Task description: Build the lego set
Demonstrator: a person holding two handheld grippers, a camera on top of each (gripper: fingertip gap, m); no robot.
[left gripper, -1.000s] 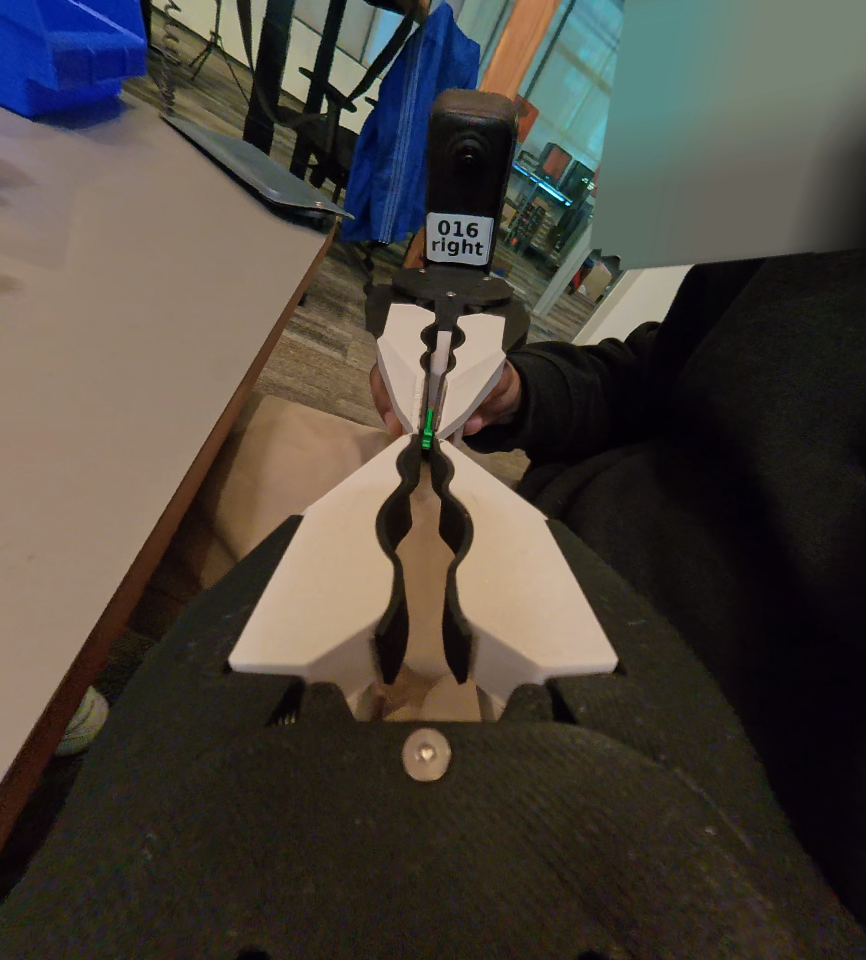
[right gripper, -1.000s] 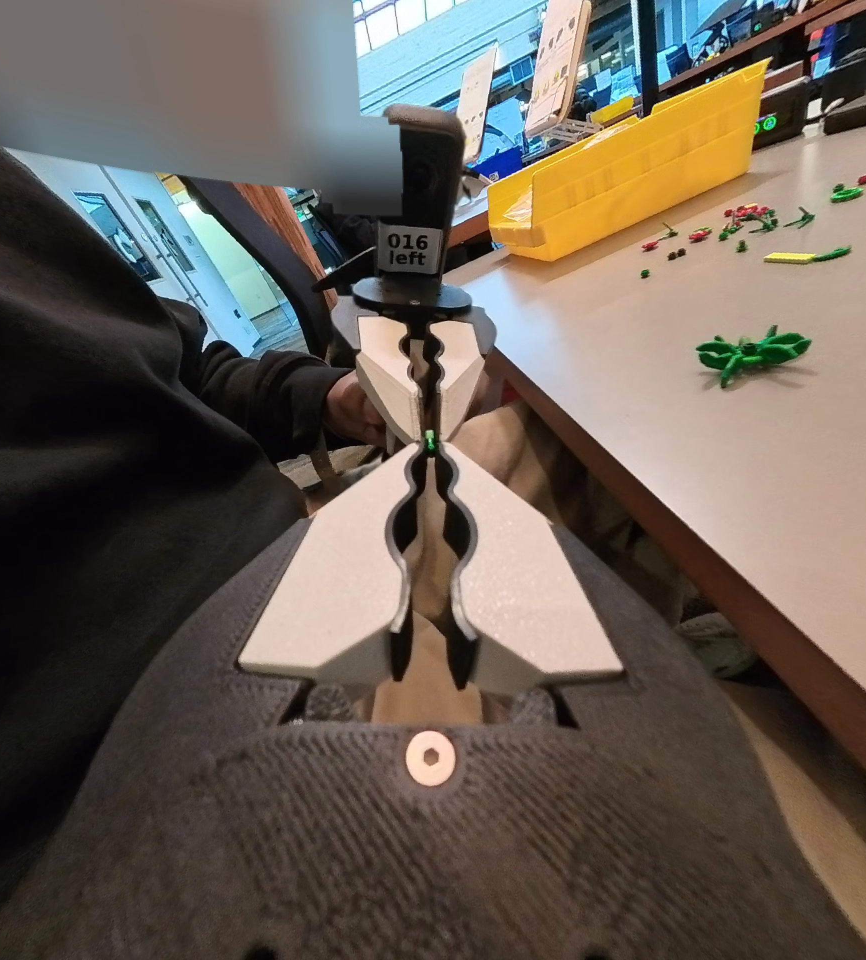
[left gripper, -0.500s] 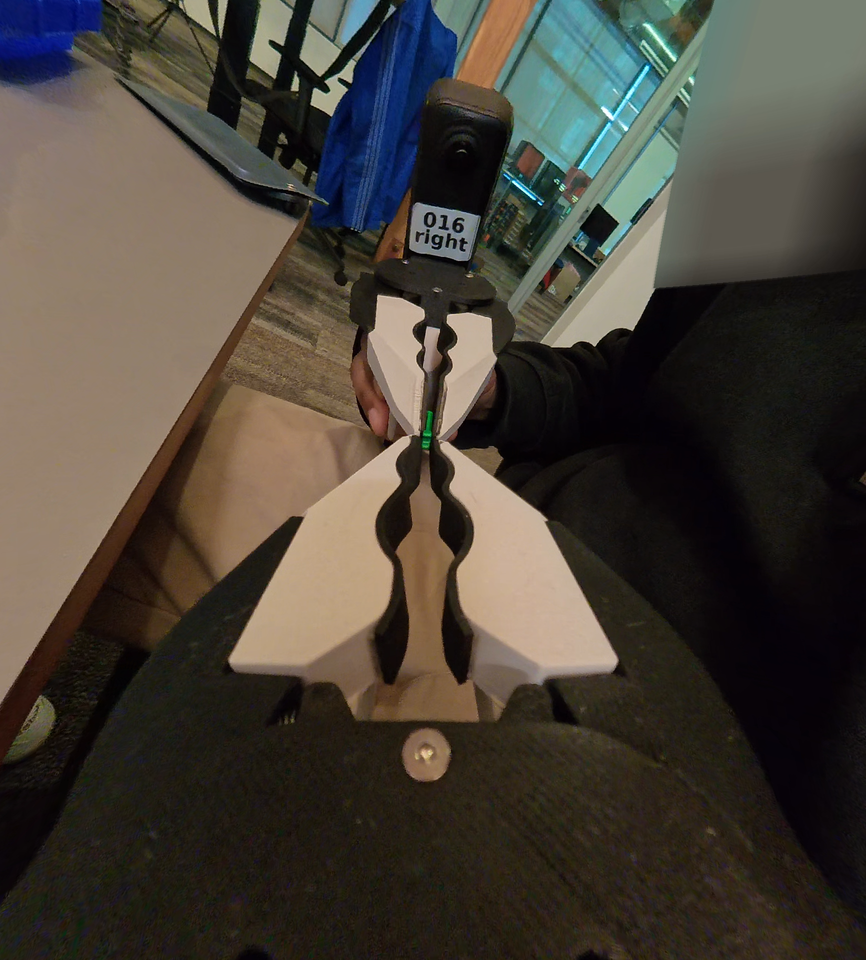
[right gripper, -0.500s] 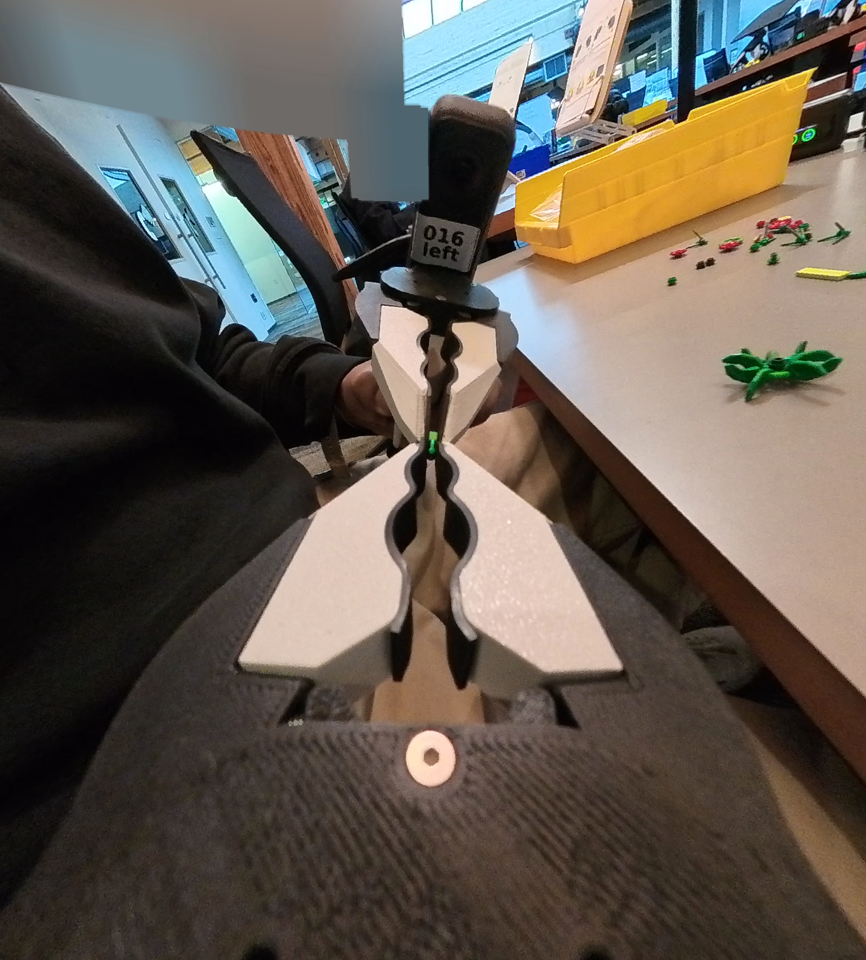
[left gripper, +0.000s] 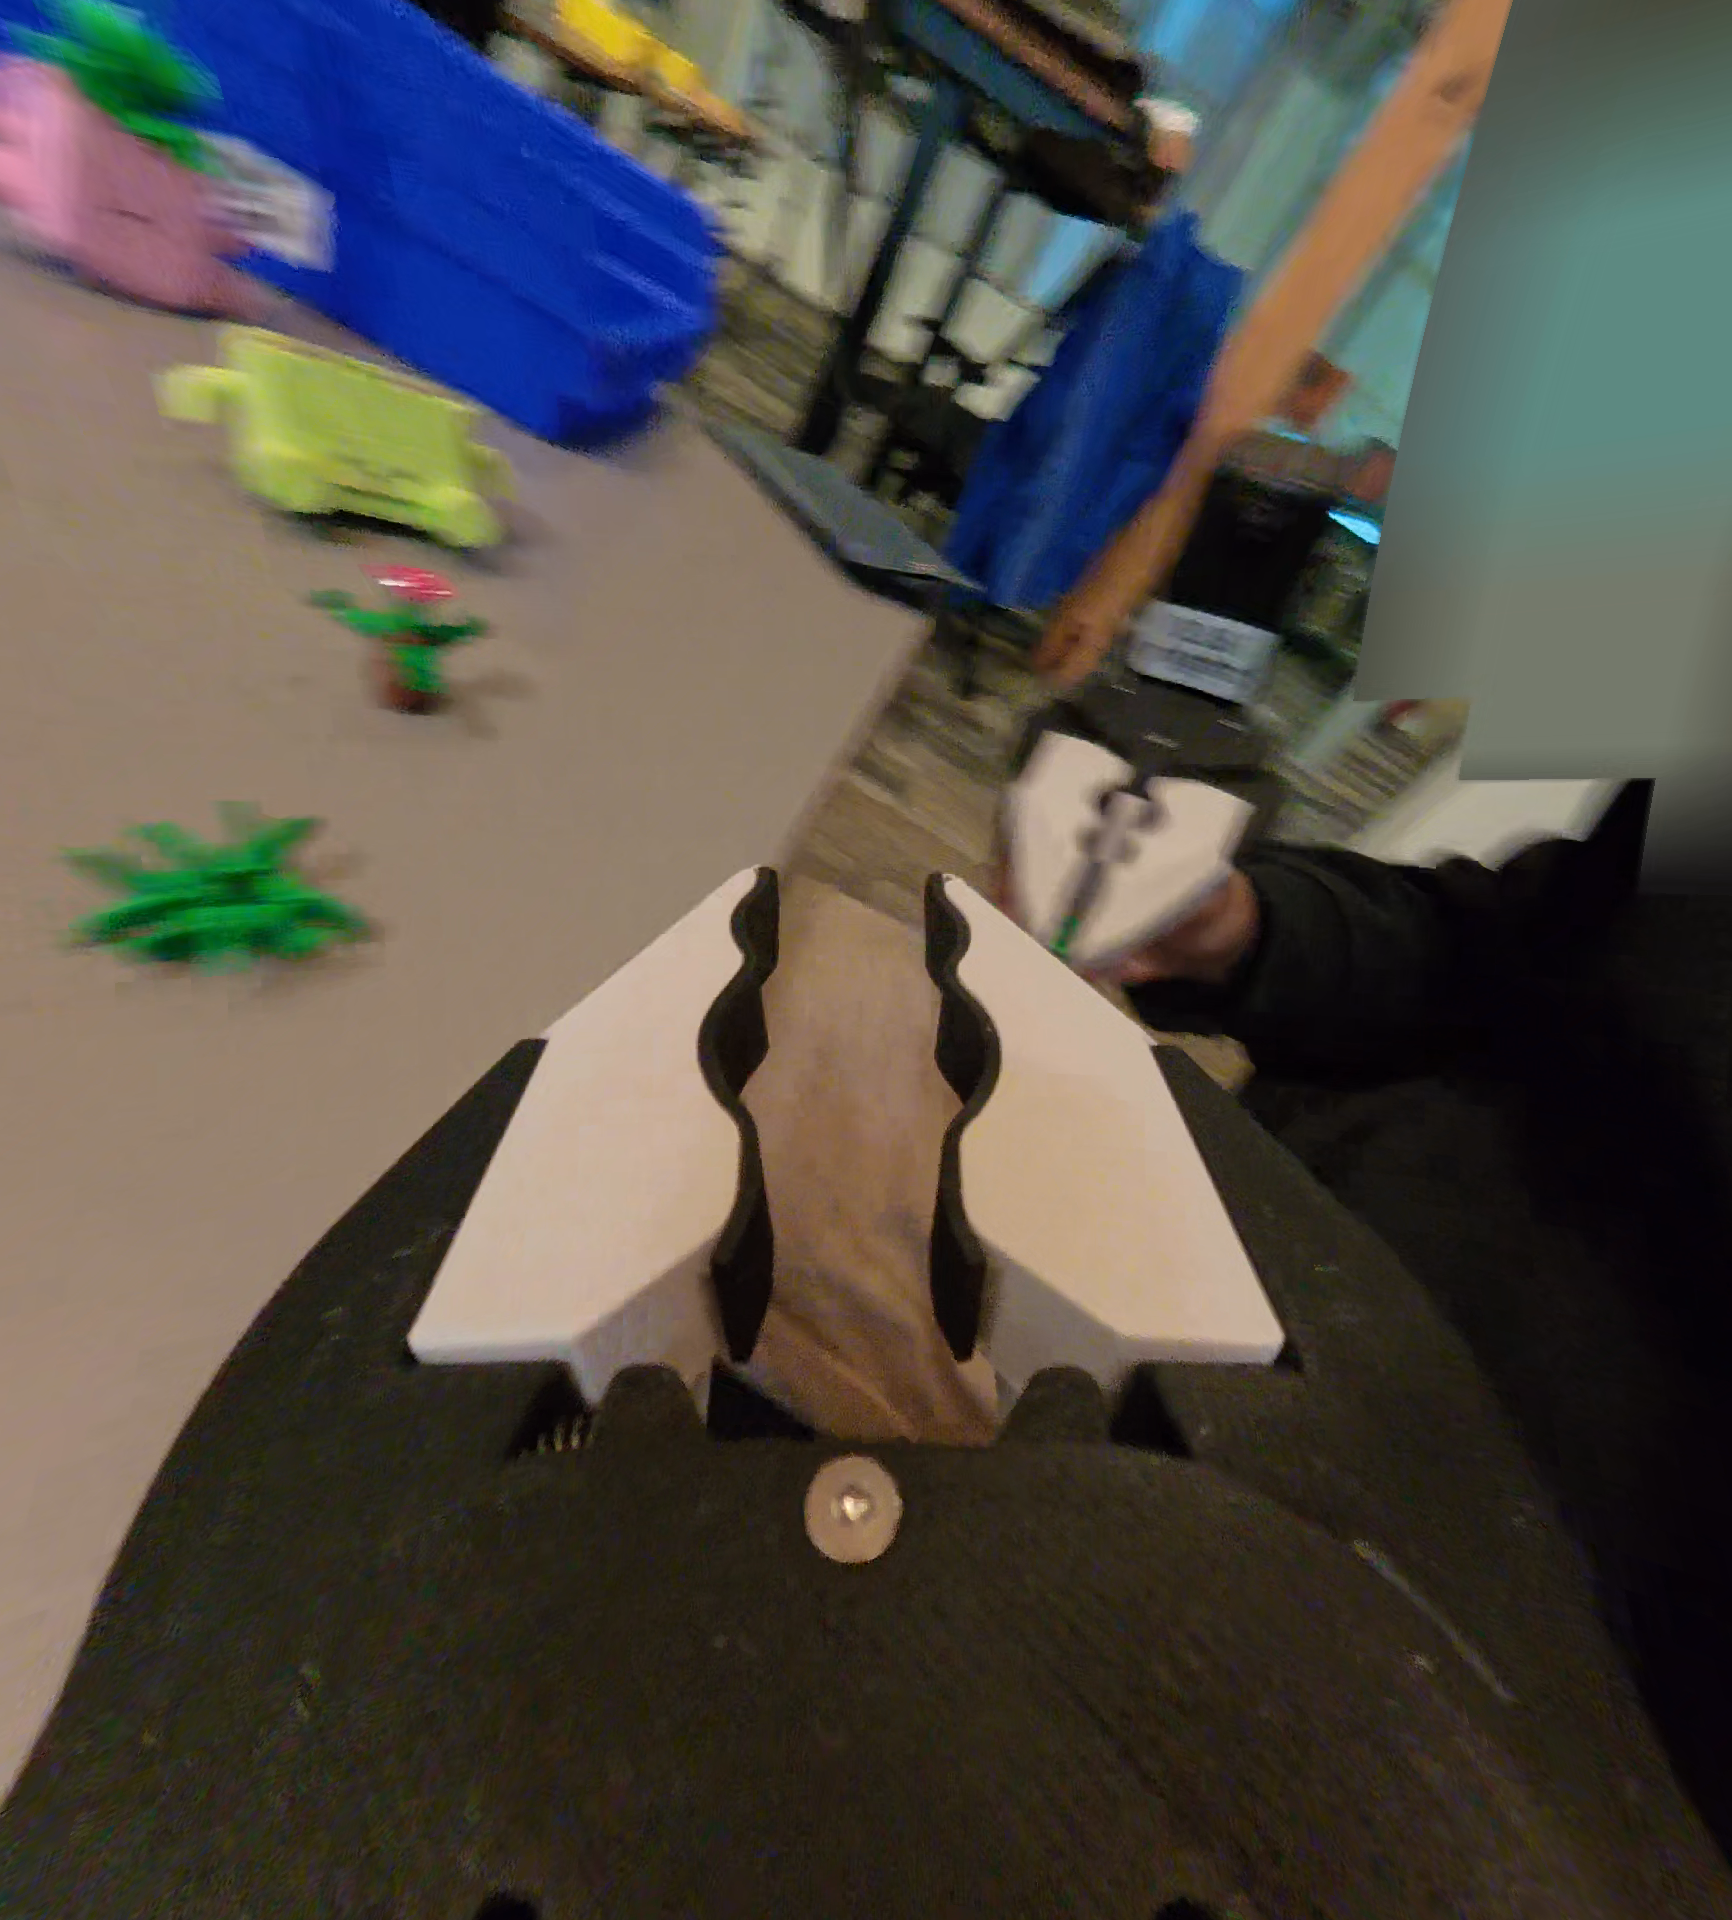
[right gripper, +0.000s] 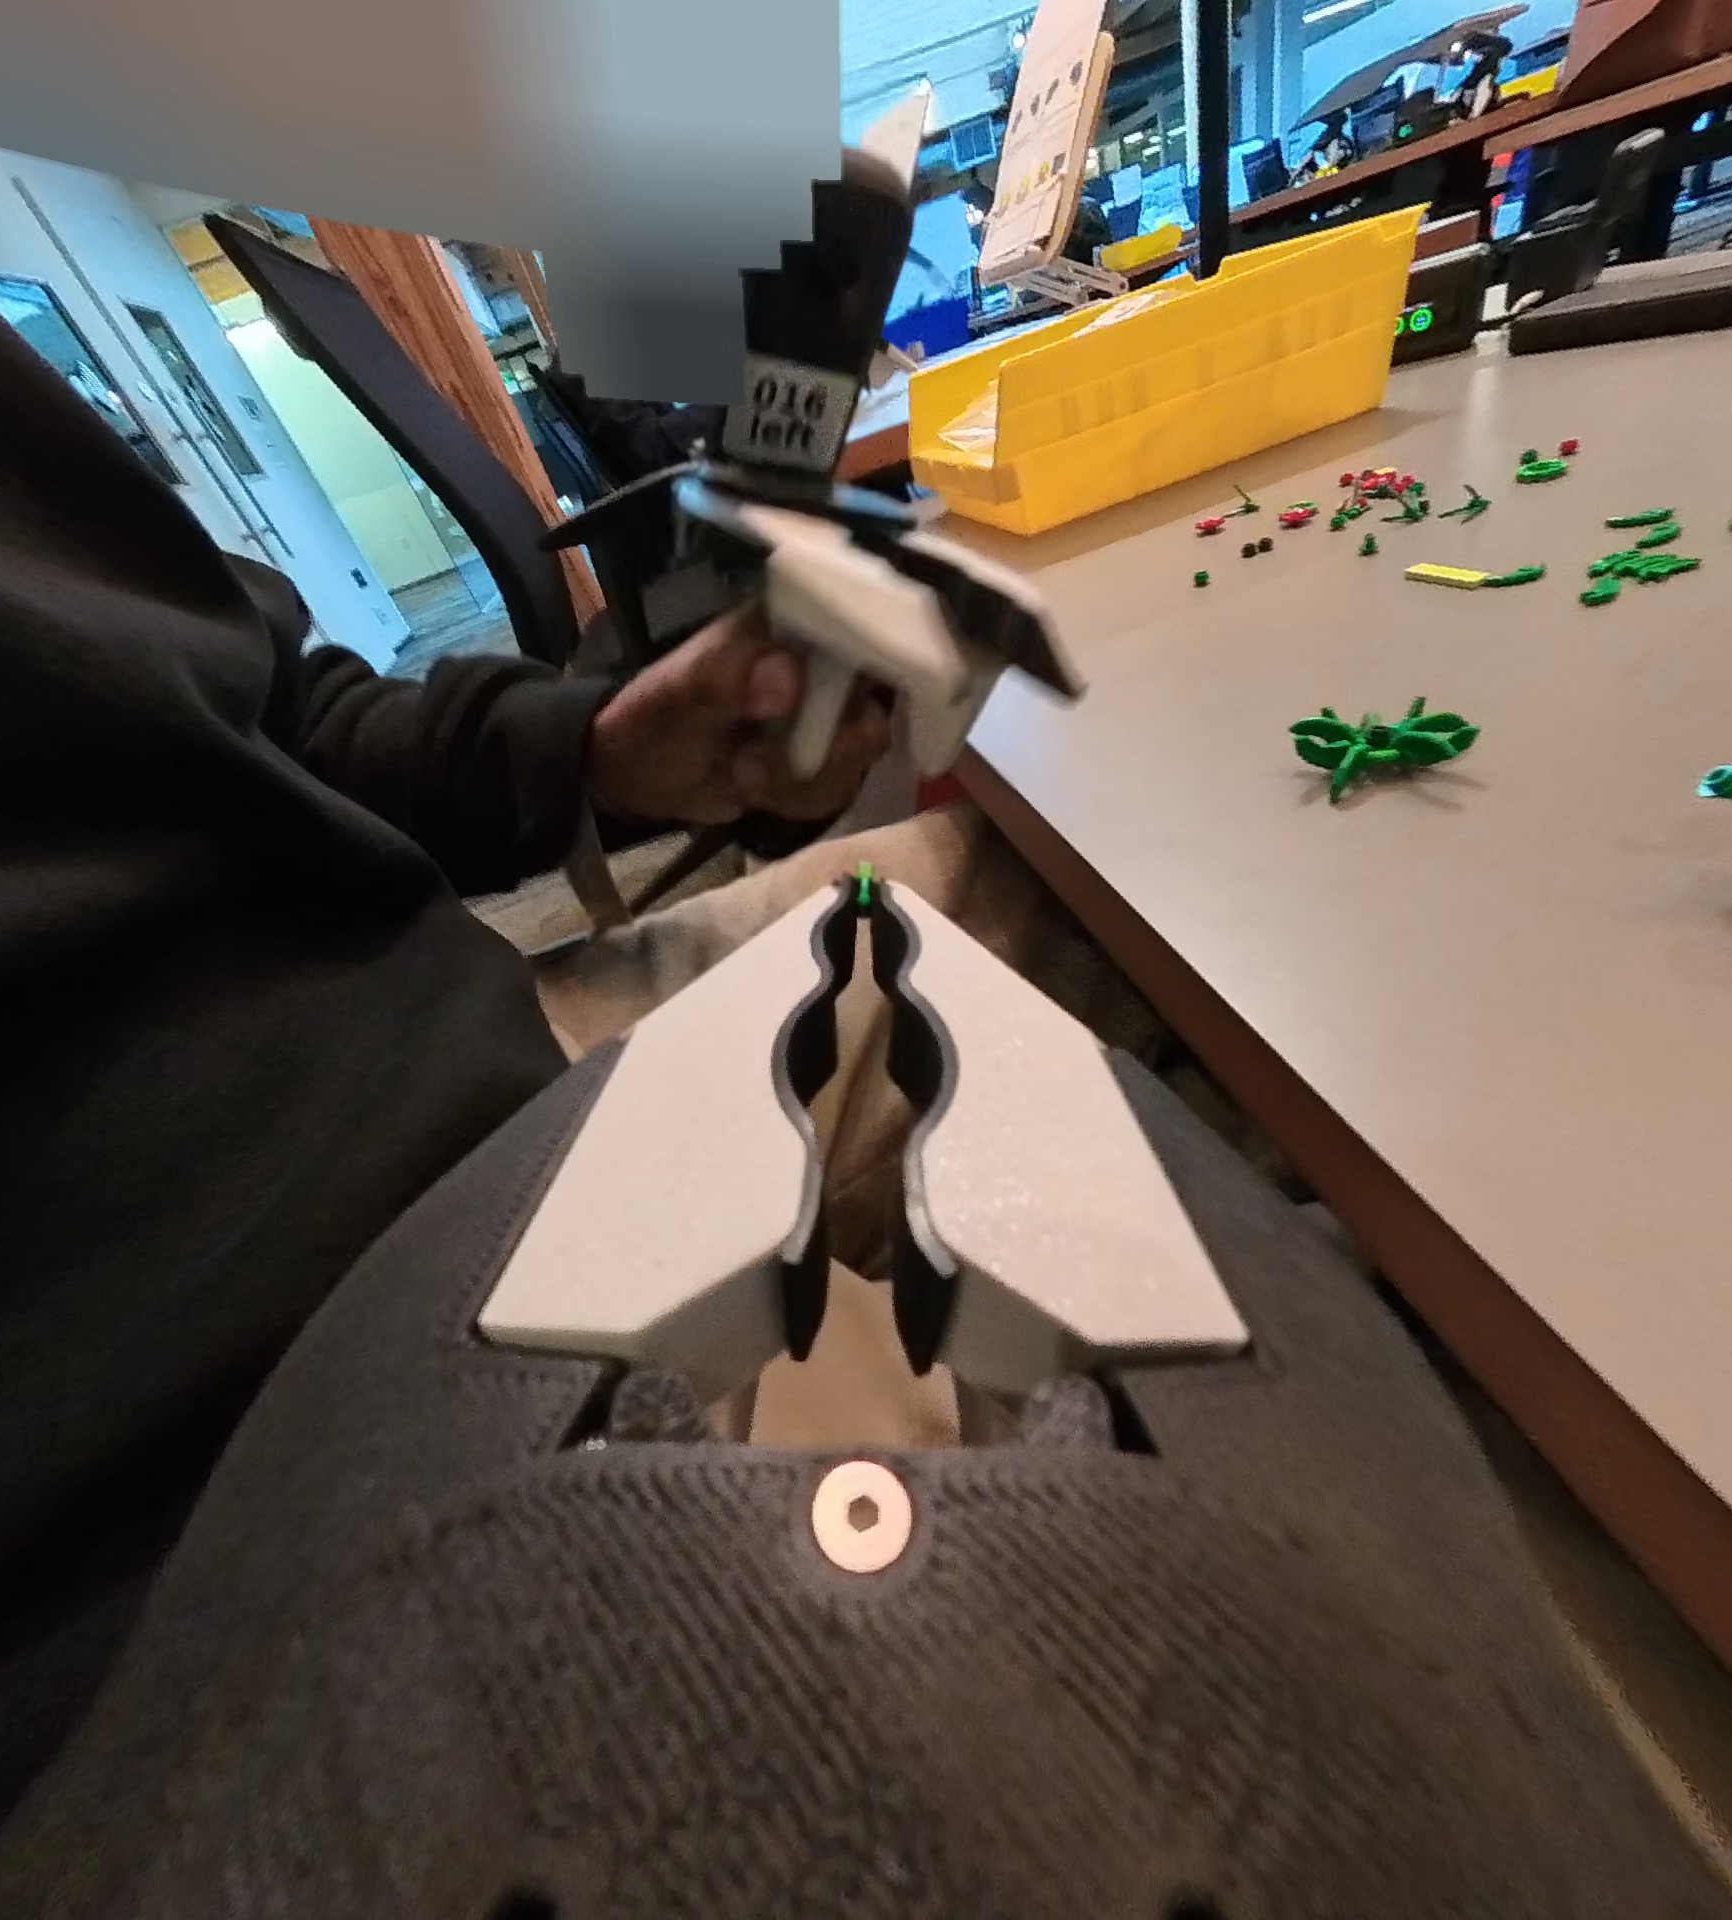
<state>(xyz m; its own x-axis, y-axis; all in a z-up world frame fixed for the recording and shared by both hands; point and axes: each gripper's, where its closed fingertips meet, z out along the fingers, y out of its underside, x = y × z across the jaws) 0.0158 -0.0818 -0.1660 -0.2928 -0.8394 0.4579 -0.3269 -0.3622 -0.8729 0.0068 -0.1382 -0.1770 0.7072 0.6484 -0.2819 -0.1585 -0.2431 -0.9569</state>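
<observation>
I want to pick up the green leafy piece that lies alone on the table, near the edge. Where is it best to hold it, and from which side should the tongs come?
Probably from above, closing on the thicker middle hub of the green leafy piece. It lies flat on the table with thin leaves spreading out, so a side approach would likely only push it. The open left tongs seem the natural choice.

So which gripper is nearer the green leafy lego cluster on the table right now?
Left. The left gripper, open, is at the table edge beside the green leafy cluster. The right gripper, pinching a small green piece, is off the table.
</observation>
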